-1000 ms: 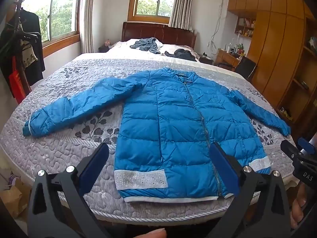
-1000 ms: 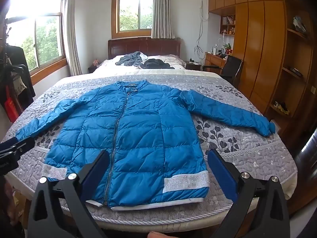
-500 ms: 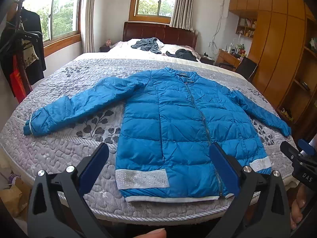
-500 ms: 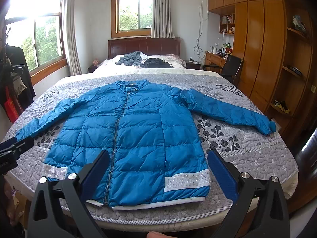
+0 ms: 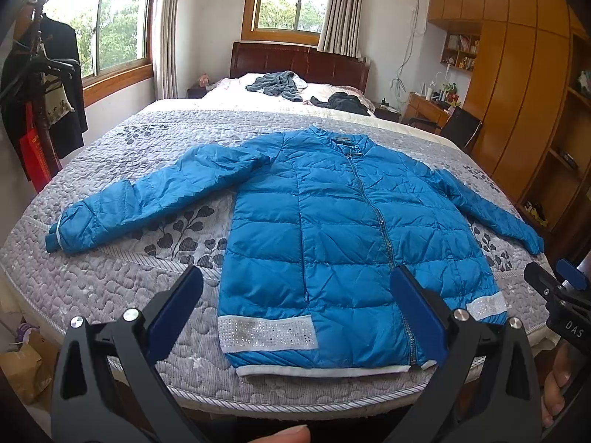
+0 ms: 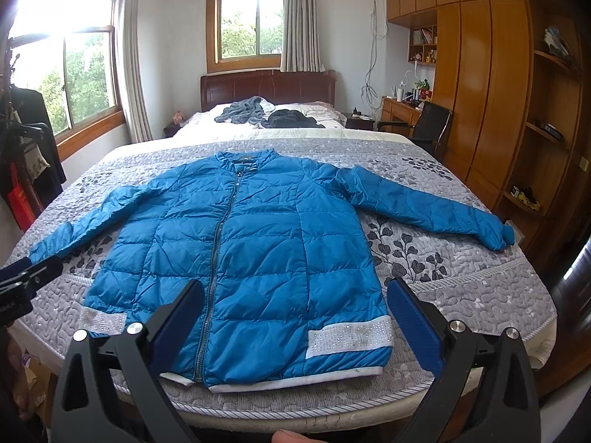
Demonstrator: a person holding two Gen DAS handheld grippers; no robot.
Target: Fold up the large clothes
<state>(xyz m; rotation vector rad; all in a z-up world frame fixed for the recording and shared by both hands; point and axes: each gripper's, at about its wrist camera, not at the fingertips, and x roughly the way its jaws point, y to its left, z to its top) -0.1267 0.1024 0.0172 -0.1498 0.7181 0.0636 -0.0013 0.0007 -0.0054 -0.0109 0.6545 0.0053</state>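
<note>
Left wrist view, blue jacket [image 5: 332,243] flat on grey quilted bed [image 5: 110,280], wooden wardrobe [image 5: 517,92], both tongs [image 5: 295,306] [image 6: 295,313] wide, empty

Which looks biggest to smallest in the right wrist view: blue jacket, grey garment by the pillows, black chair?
1. blue jacket, by far.
2-3. grey garment and black chair look about alike; both sit far from the camera, so I won't rank them.

A wide bed [image 6: 480,280] with a grey quilted cover fills the room, its dark headboard [image 6: 267,86] at 12 o'clock. Bright windows [image 6: 247,24] sit at 12 and 10 o'clock; a wooden wardrobe [image 6: 491,85] stands at 2 o'clock.
</note>
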